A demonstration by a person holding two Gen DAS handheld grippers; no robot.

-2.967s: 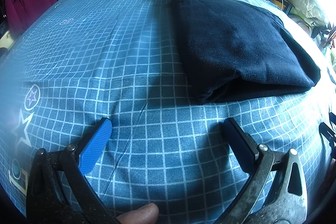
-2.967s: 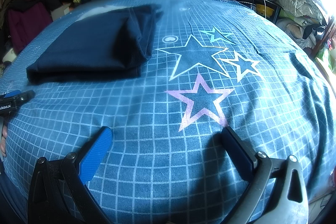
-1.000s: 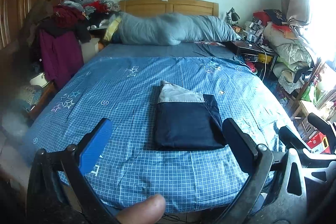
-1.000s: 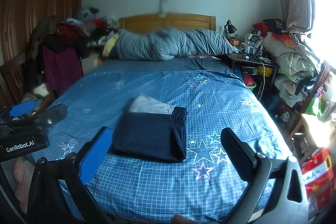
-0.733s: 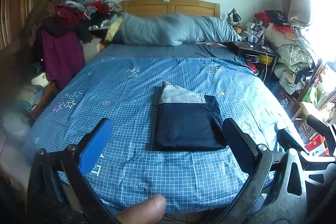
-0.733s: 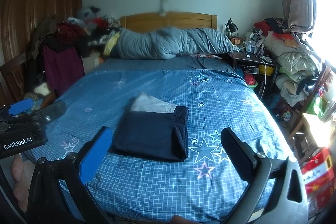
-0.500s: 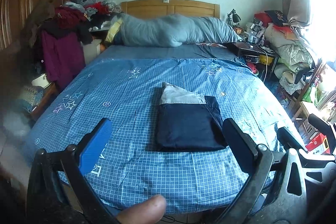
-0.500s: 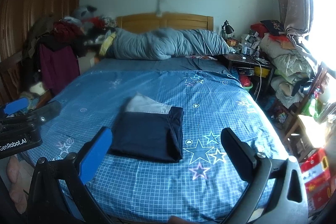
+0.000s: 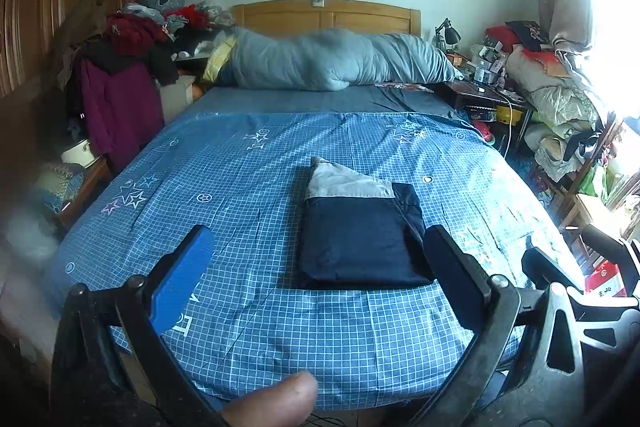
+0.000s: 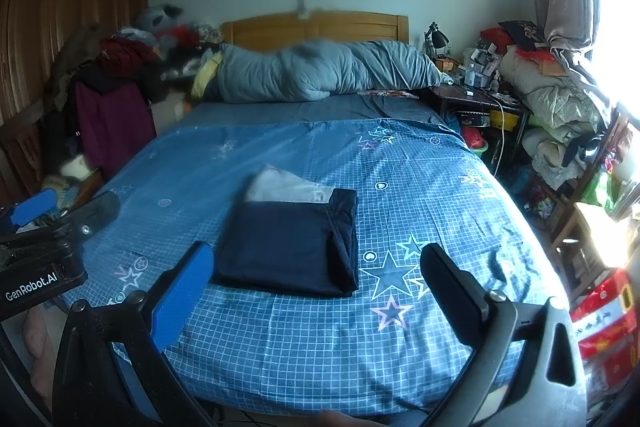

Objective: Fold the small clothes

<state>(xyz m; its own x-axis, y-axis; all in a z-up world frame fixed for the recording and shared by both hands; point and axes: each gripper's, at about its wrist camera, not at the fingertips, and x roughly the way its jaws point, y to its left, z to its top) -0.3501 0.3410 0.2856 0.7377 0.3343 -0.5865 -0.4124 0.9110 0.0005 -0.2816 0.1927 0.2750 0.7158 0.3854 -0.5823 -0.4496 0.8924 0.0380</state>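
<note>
A folded navy garment point(image 9: 358, 235) with a grey band at its far end lies on the blue grid-pattern bedsheet point(image 9: 248, 179), near the foot of the bed. It also shows in the right wrist view point(image 10: 290, 245). My left gripper point(image 9: 316, 267) is open and empty, held back from the bed's foot, well short of the garment. My right gripper point(image 10: 316, 271) is open and empty, also back from the bed. The left gripper's body shows at the left edge of the right wrist view point(image 10: 44, 247).
A rolled grey-blue duvet point(image 9: 332, 61) lies at the wooden headboard point(image 9: 324, 15). Piled clothes point(image 9: 120, 67) stand left of the bed. A cluttered nightstand point(image 9: 484, 95) and heaps of bedding point(image 9: 560, 95) stand right, by a bright window.
Three seconds ago both grippers were low over the sheet beside the garment. They have since pulled back and up from the bed. Over the last second both views hardly shift.
</note>
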